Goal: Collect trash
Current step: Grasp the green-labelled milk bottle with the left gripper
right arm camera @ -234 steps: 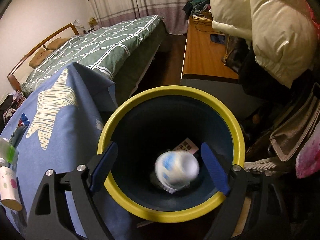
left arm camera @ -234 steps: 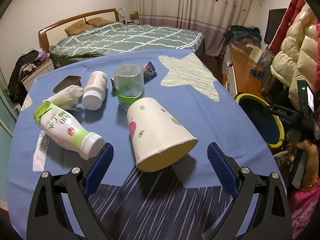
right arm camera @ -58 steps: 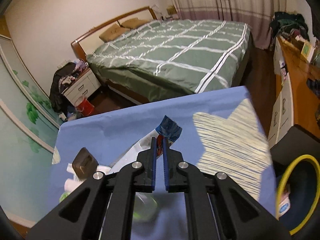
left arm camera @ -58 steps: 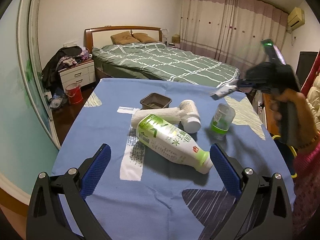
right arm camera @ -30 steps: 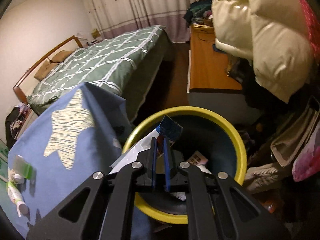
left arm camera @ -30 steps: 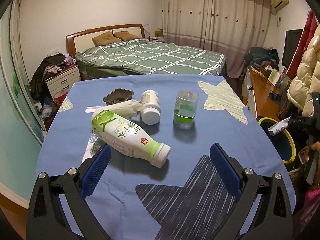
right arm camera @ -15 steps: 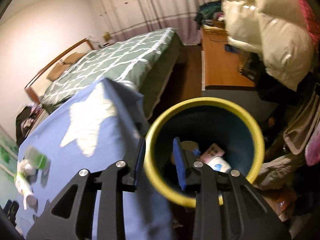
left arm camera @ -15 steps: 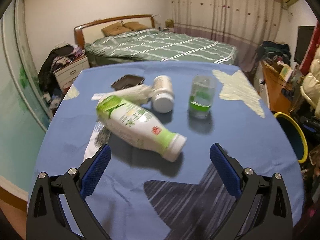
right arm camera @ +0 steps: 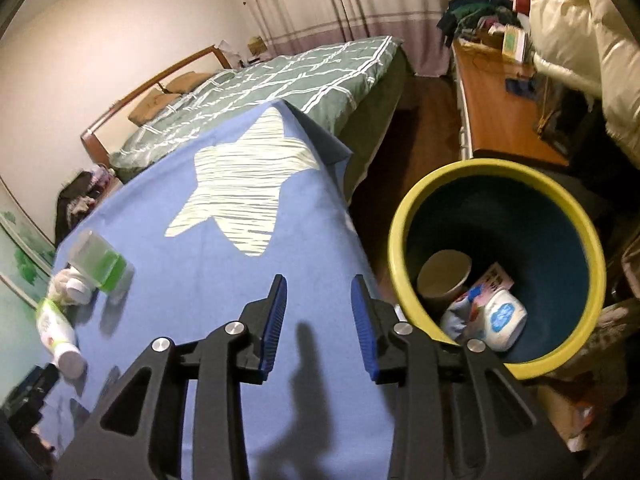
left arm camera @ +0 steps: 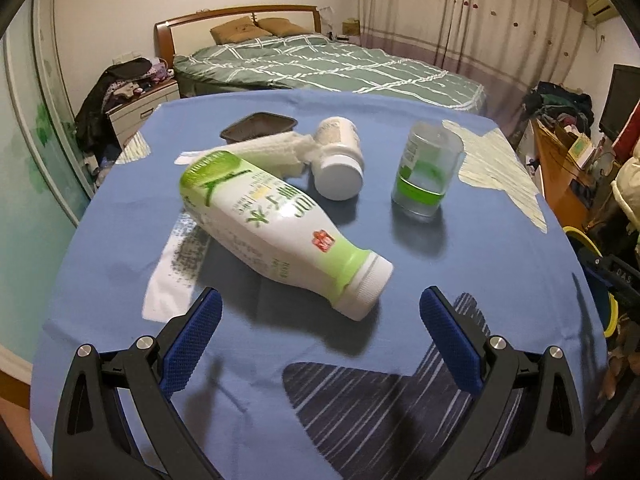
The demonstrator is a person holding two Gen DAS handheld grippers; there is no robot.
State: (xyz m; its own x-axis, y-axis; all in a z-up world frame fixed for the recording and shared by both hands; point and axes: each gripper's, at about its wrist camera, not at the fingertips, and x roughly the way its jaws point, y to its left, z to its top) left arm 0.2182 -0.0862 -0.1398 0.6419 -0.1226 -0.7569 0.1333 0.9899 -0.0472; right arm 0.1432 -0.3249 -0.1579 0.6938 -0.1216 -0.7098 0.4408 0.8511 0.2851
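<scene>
Green-labelled milk bottle [left arm camera: 280, 228] lies toppled before the wide-open left hand-held gripper [left arm camera: 320, 332], ready for pickup; the right hand-held gripper [right arm camera: 318, 312], narrowly parted and empty, hangs beside the bin [right arm camera: 576, 216].

Green-quilted bed [left arm camera: 320, 66], striped curtains [left arm camera: 460, 12], wooden desk [right arm camera: 504, 116], white walls

I see matt blue cloth [left arm camera: 500, 248] covering the worktop. The bottle [left arm camera: 276, 224] looks like glossy plastic, the cup [left arm camera: 424, 172] clear smooth plastic. My left hand-held gripper [left arm camera: 320, 344] has rough blue pads [left arm camera: 188, 344] and shiny metal bolts. The bin [right arm camera: 596, 256] looks smooth.
</scene>
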